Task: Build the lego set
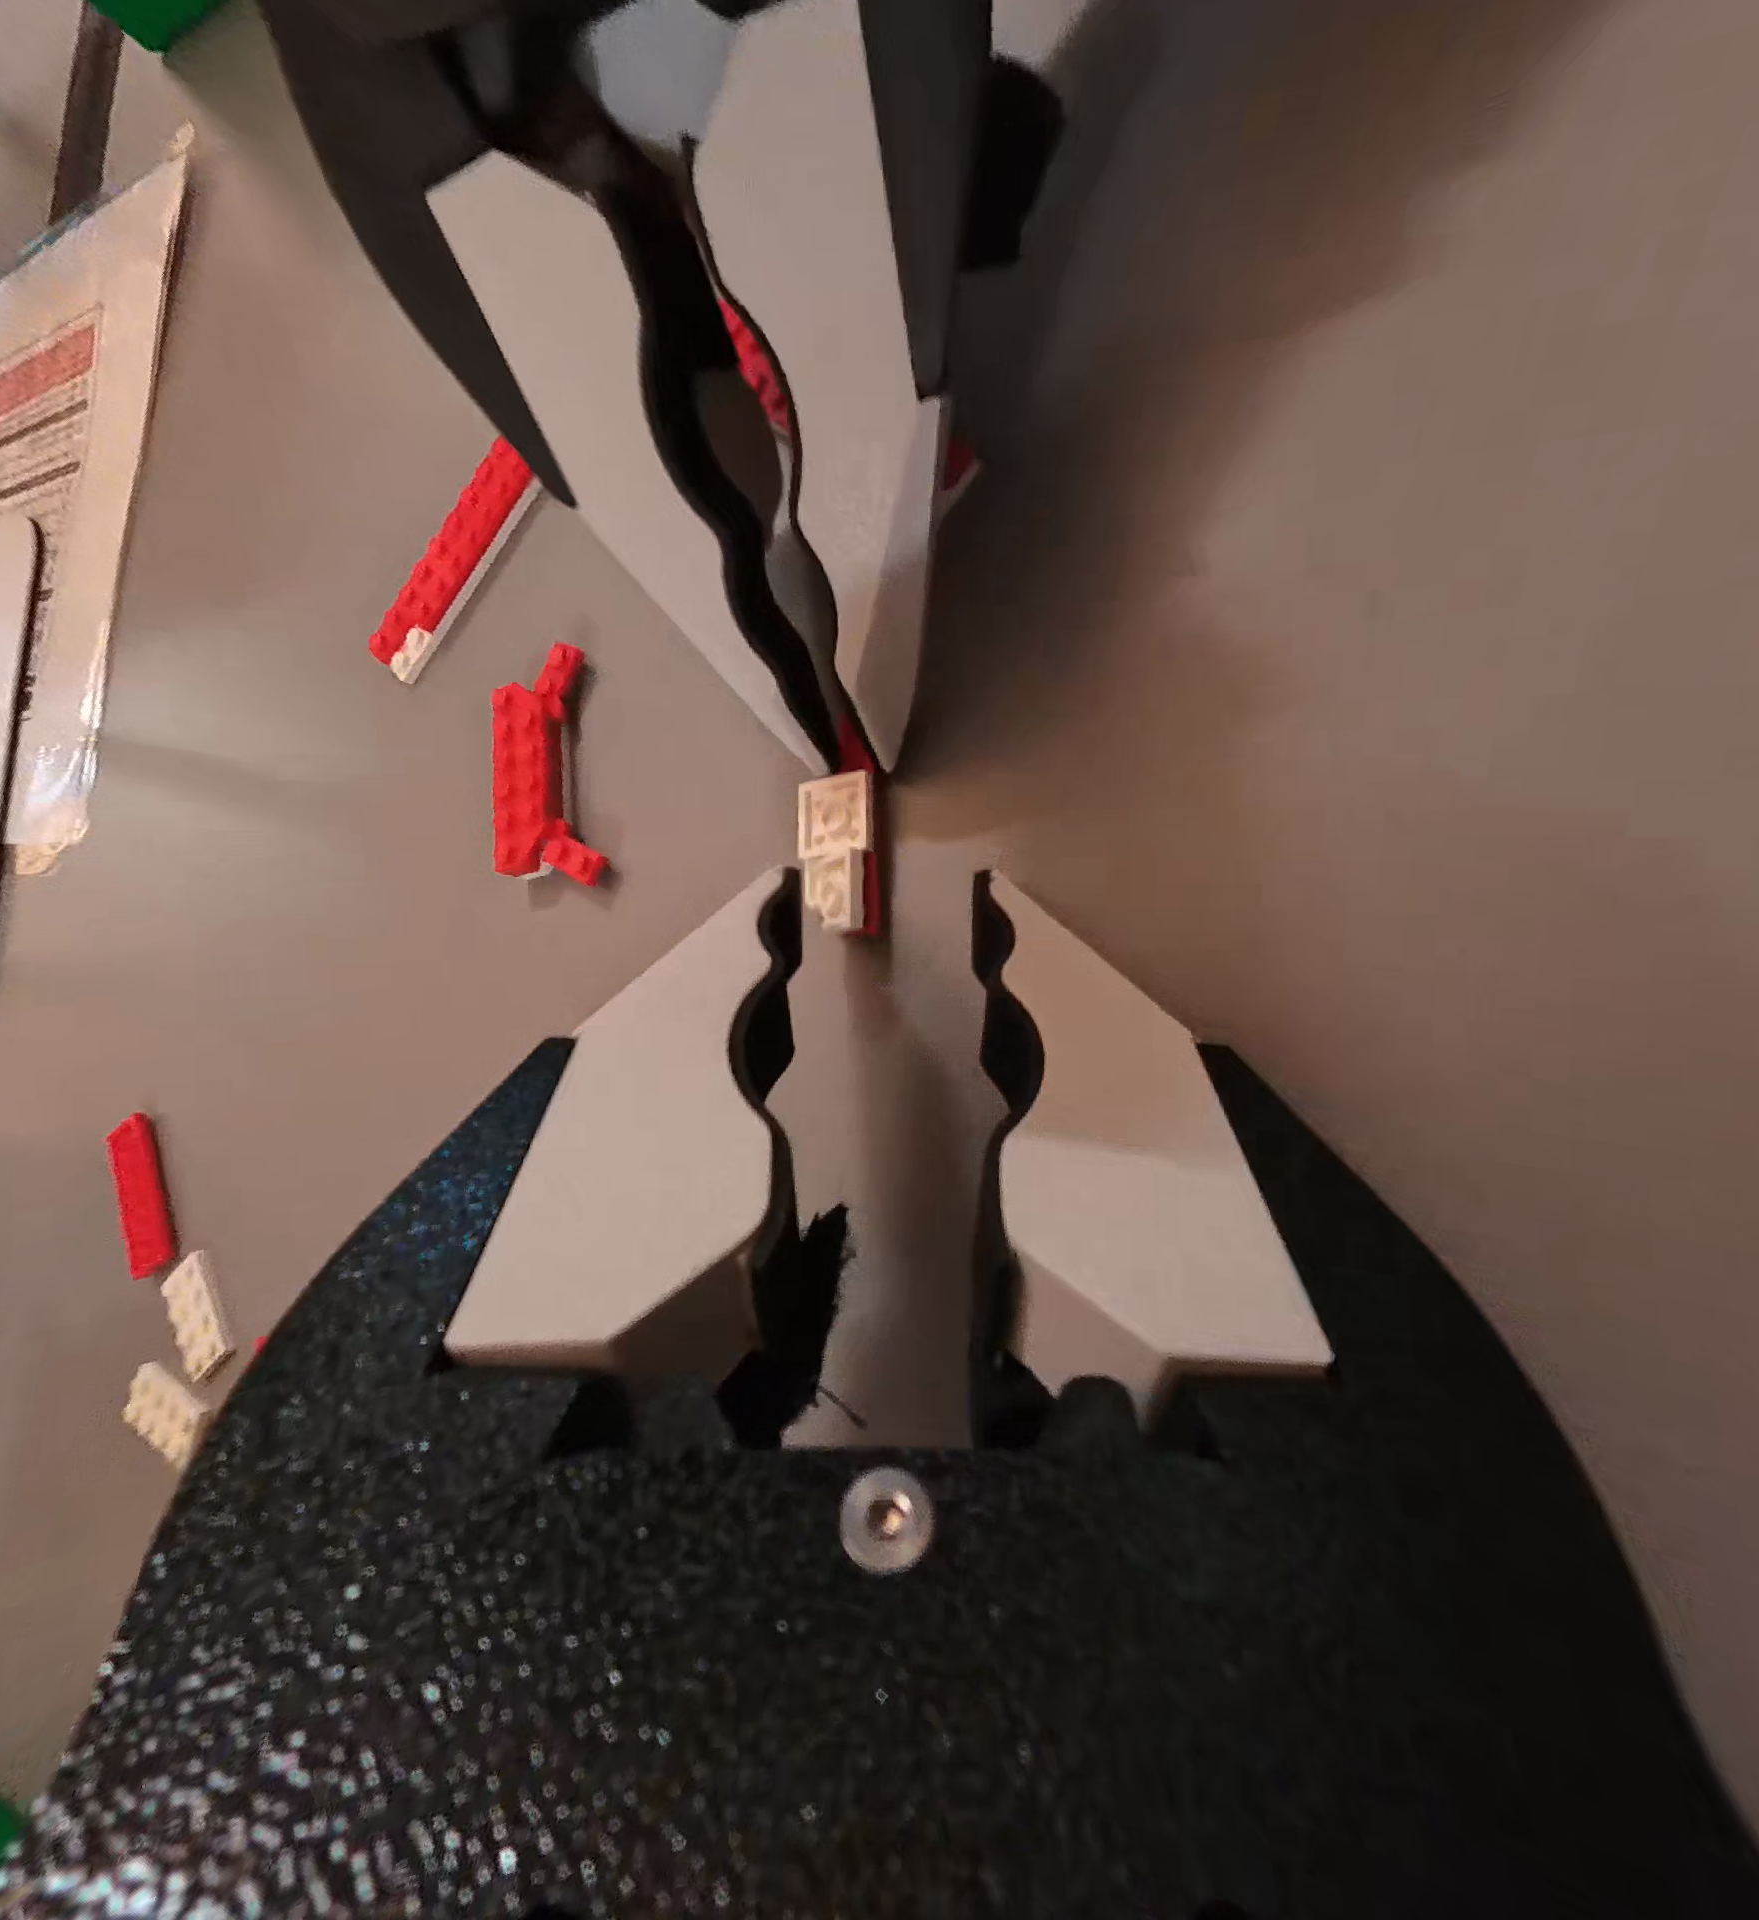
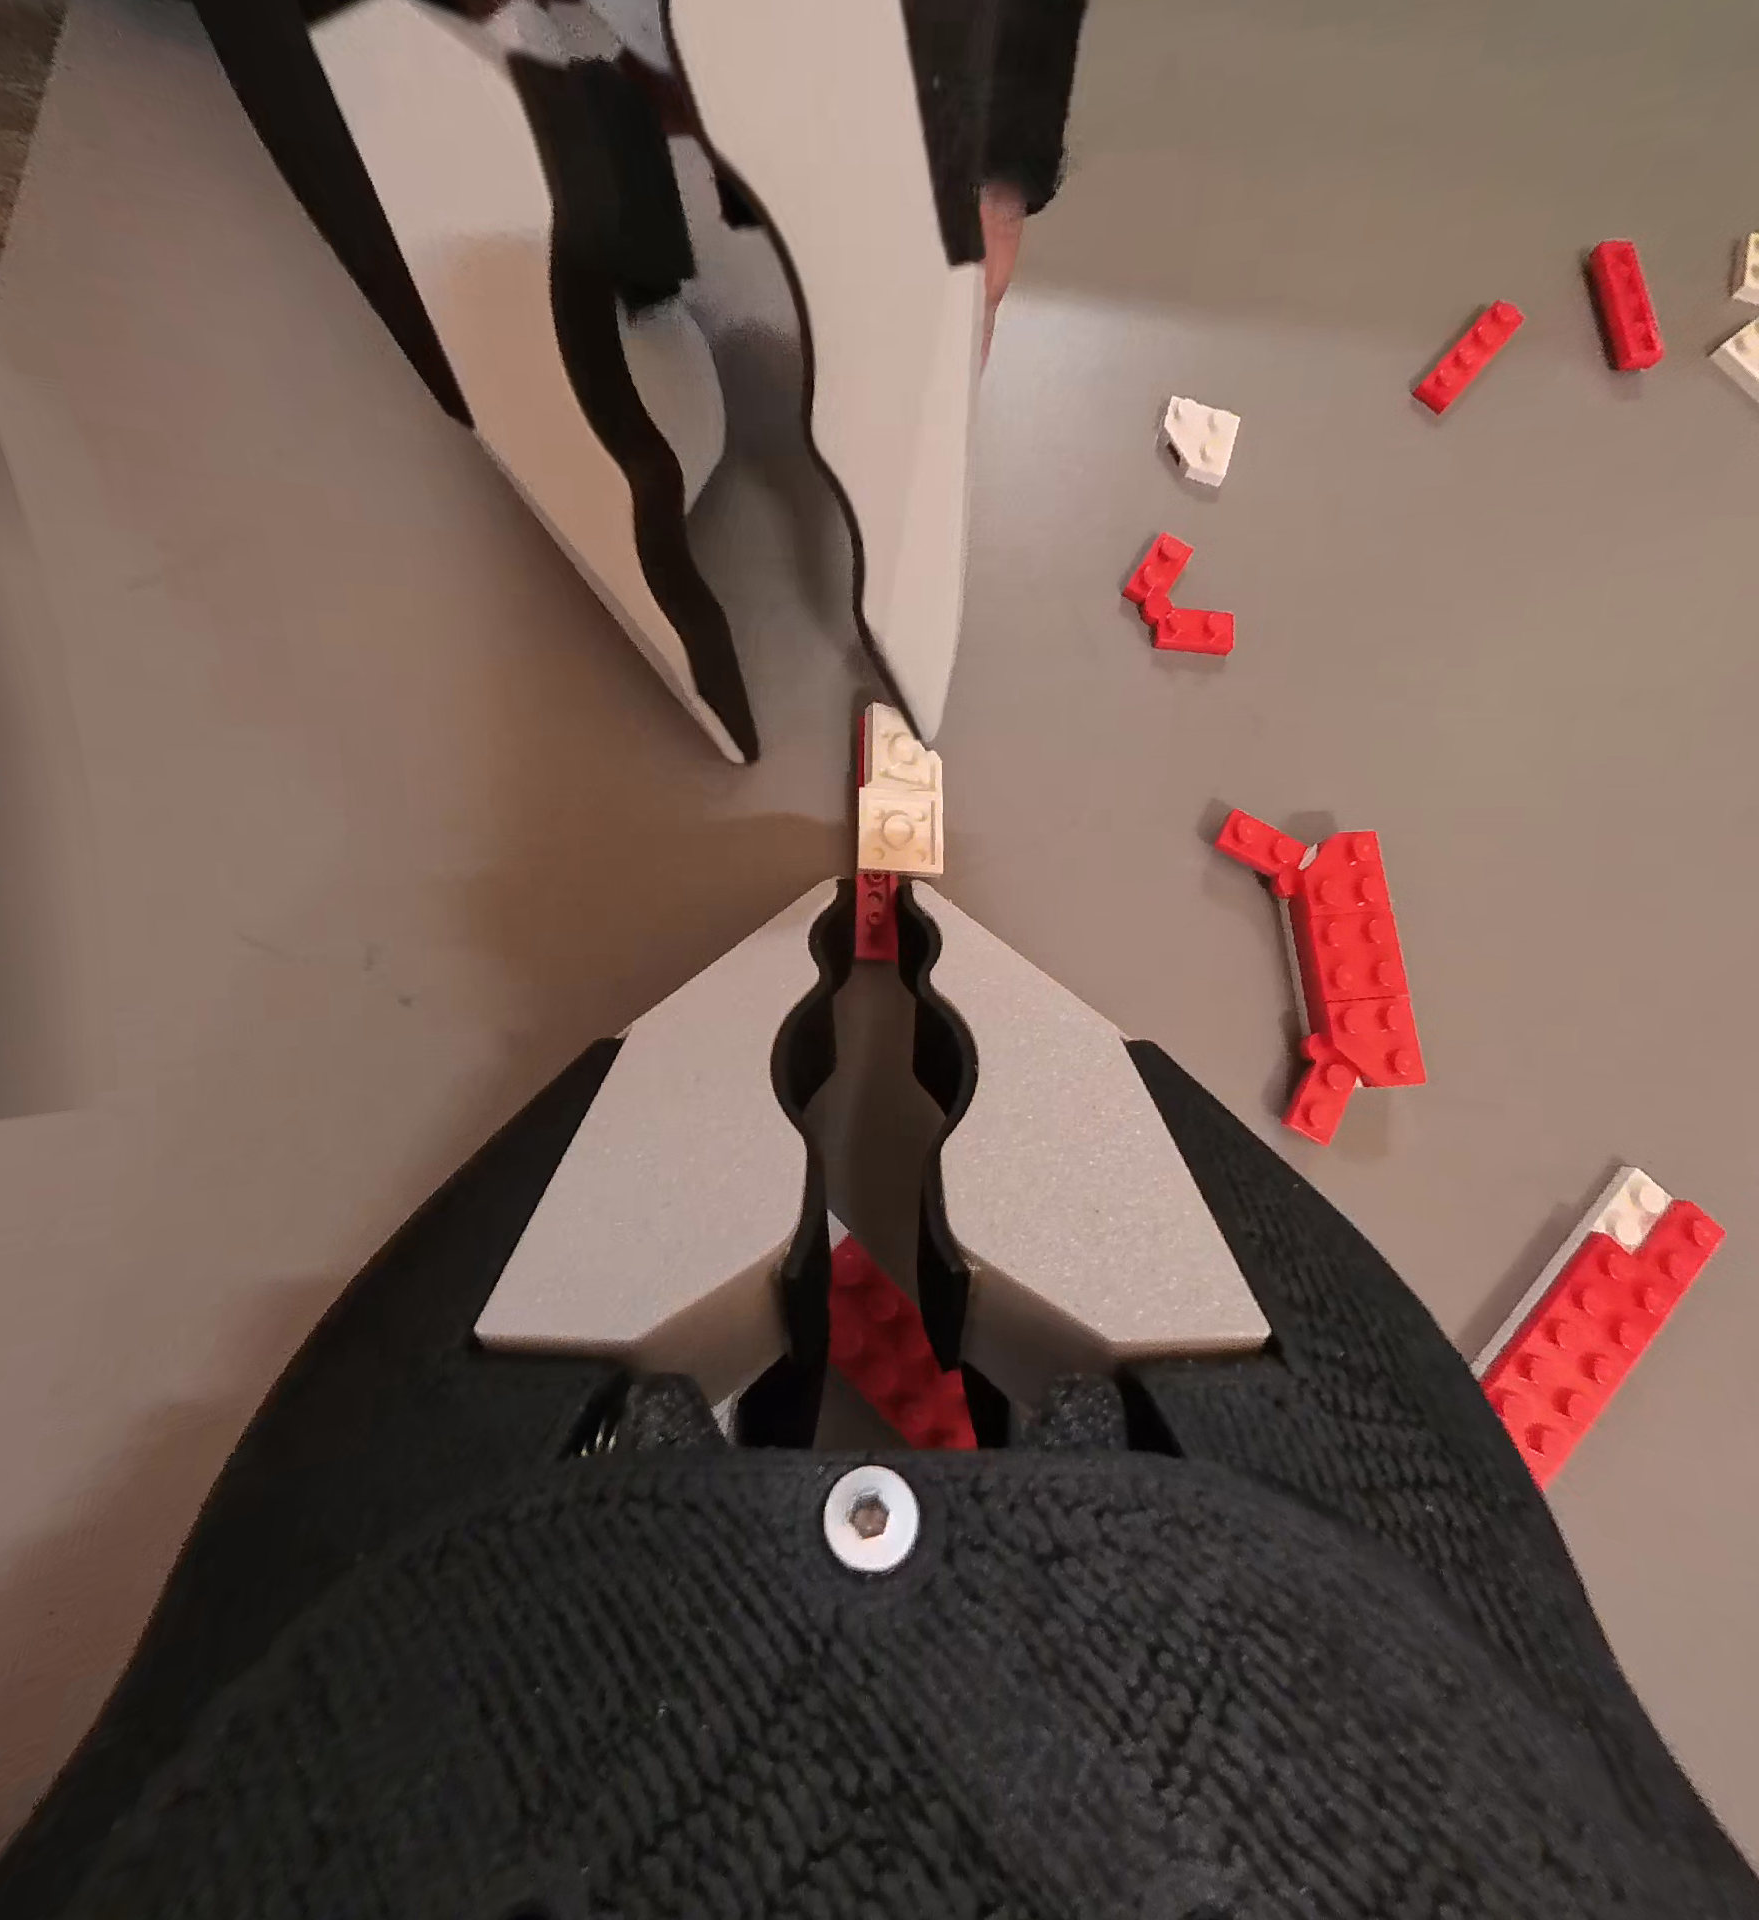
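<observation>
Pinching the red end of a small red-and-white plastic brick assembly (image 2: 896,821), the right hand-held gripper (image 2: 872,891) has its fingers drawn tight around it above the grey desk (image 2: 439,935). Facing it, the left hand-held gripper (image 1: 883,883) has its fingers spread, one fingertip (image 2: 922,717) touching the assembly's white far end. Loose on the desk lie a long red-and-white plate strip (image 2: 1602,1330), a red winged sub-assembly (image 2: 1348,966), a red L-shaped piece (image 2: 1176,603), a small white plate (image 2: 1199,442) and two white bricks (image 1: 184,1351)
</observation>
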Tool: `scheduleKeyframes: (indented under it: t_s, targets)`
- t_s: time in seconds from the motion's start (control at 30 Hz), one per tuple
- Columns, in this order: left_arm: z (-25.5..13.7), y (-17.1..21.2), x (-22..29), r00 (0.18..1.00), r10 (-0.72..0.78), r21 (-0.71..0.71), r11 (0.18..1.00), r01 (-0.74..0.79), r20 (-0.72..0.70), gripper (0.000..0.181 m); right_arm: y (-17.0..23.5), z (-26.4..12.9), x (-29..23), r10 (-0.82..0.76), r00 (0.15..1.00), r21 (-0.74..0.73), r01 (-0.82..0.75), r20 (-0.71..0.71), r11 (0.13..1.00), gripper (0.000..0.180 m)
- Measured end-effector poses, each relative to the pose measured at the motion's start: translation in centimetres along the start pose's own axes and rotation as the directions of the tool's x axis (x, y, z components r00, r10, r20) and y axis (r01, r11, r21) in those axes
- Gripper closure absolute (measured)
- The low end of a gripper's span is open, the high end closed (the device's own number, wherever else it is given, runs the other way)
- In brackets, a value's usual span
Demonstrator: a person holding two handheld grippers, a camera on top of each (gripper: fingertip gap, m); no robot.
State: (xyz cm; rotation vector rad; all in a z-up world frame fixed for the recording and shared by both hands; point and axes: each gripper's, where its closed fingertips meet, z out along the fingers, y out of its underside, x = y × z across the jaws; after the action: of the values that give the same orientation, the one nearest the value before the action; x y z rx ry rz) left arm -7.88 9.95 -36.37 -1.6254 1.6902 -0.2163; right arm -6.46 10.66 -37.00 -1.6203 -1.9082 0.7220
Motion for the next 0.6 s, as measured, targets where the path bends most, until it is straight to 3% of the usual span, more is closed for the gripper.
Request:
scheduleKeyframes:
  t_s: [0.03, 0.3, 0.6]
  targets:
    - [0.05, 0.10, -0.14, 1.000, 0.010, -0.005, 1.000, -0.010, 0.016, 0.153, 0.01, 0.00, 0.00, 0.004, 1.000, 0.001, -0.004, 0.002, 1.000, 0.174]
    - [0.38, 0.36, -0.29, 0.998, 0.041, -0.025, 0.999, -0.040, 0.047, 0.168, -0.01, 0.05, 0.39, 0.039, 0.999, 0.005, -0.039, -0.009, 0.999, 0.174]
    - [0.39, 0.73, -1.09, 0.992, 0.076, -0.045, 0.996, -0.072, 0.099, 0.170, -0.27, -0.12, 0.75, 0.122, 0.993, 0.036, -0.122, 0.006, 0.992, 0.174]
